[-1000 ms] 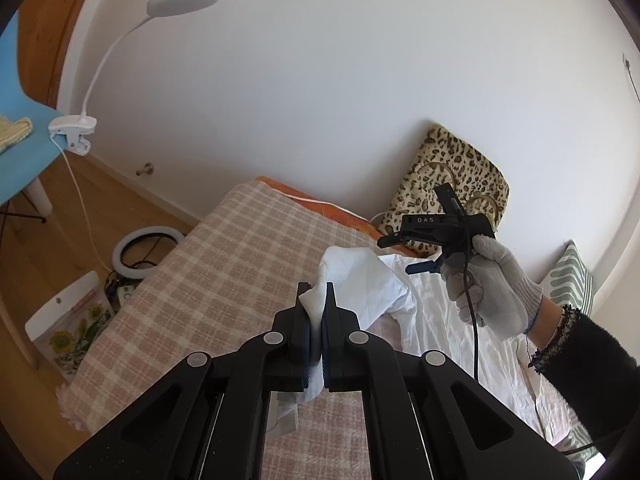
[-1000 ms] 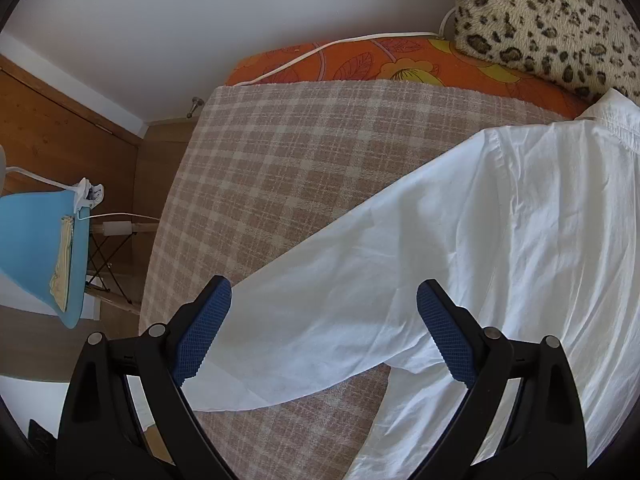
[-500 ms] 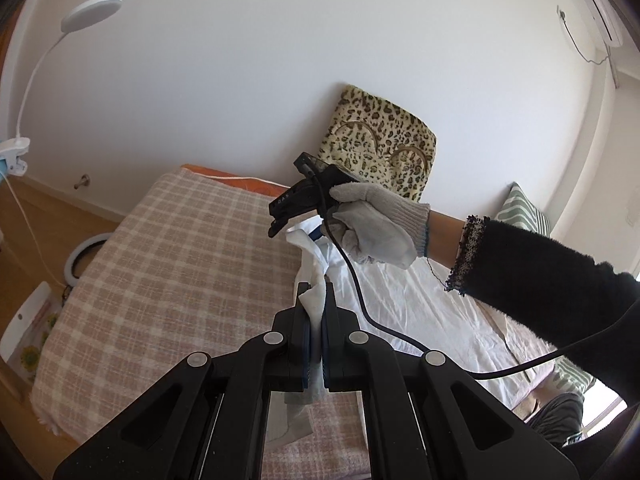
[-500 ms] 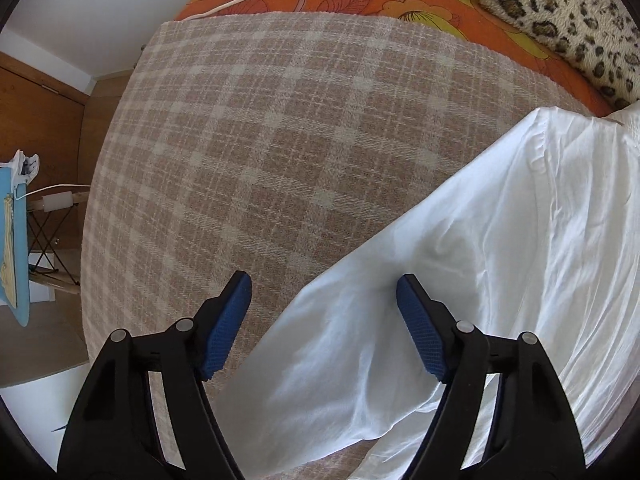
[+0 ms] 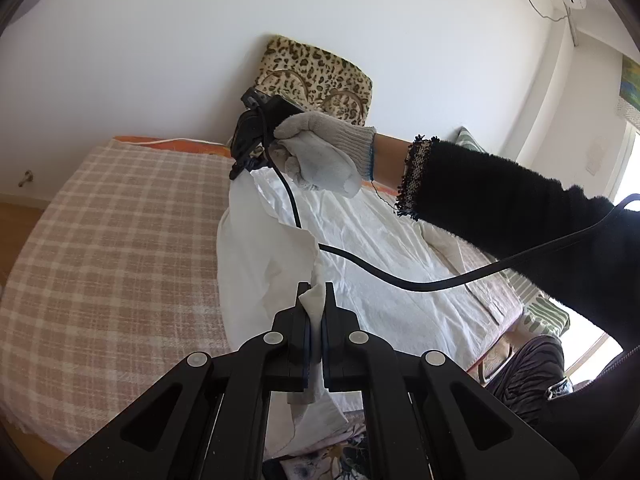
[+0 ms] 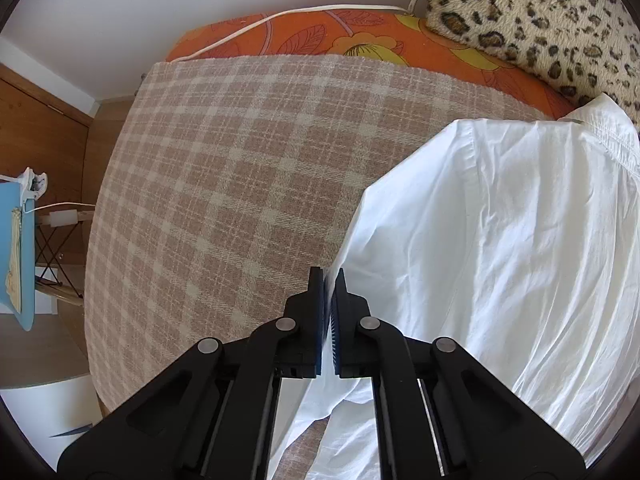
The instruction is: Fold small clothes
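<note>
- Where half a second ago the right gripper (image 6: 328, 280) stood wide over the sleeve, its blue pads have just closed on the folded edge of the white shirt (image 6: 500, 240), with a thin ridge of cloth pinched between them.
- While that happens, the left gripper (image 5: 316, 292) keeps its fingers pressed together on a cuff-like end of the same sleeve (image 5: 256, 248), as it did a second ago.
- Judged from this, both ends of the sleeve are now held, so it can be carried across the shirt body for the first fold.
- The shirt lies spread on the plaid blanket (image 6: 224, 184) over the bed, its collar towards the leopard-print cushion (image 6: 532, 12).
- Seen from the left wrist, the gloved hand (image 5: 320, 156) and the black cable (image 5: 360, 264) cover part of the shirt.
- How much cloth sits inside either grip is hard to make out, and the shirt's far sleeve and hem are cut off.
</note>
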